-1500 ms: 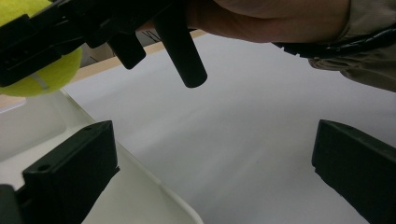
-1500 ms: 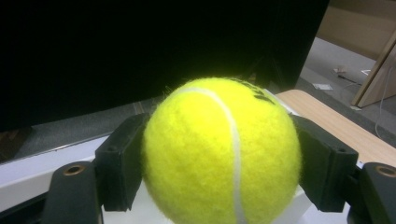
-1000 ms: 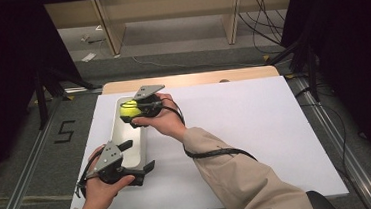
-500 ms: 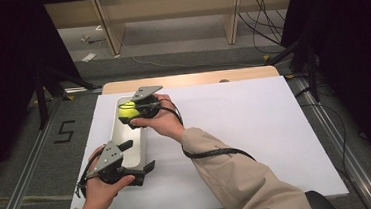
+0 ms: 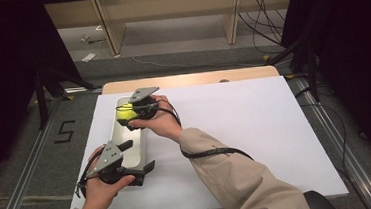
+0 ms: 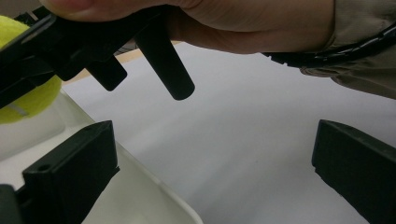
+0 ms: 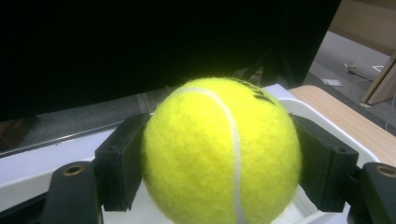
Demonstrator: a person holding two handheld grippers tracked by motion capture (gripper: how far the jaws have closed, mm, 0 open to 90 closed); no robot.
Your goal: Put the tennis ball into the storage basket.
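Fuzzy yellow-green felt tennis ball (image 7: 222, 151) with a white curved seam, pinched across its widest part between the two black jaws of the right gripper (image 7: 219, 163), one jaw pad on each side. In the high view the ball (image 5: 124, 112) sits over the far end of the long, shallow white plastic tray (image 5: 126, 141); whether it touches the tray floor cannot be told. The ball is judged light, springy and slightly yielding; its napped felt should give the pads good friction, so a moderate squeeze at the equator is likely enough, while an off-centre hold could let the round body roll out. The tray is smooth, glossy and rigid, with rounded corners and a raised rim, and probably slides easily on the cloth. The left gripper (image 5: 128, 171) rests at the tray's near end with its jaws spread wide, one over the tray rim (image 6: 154, 186), holding nothing. Beneath lies a matte white table cover (image 5: 255, 129), over a pale wooden tabletop edge (image 5: 191, 79). A beige sleeve (image 5: 239, 175) crosses the cover.
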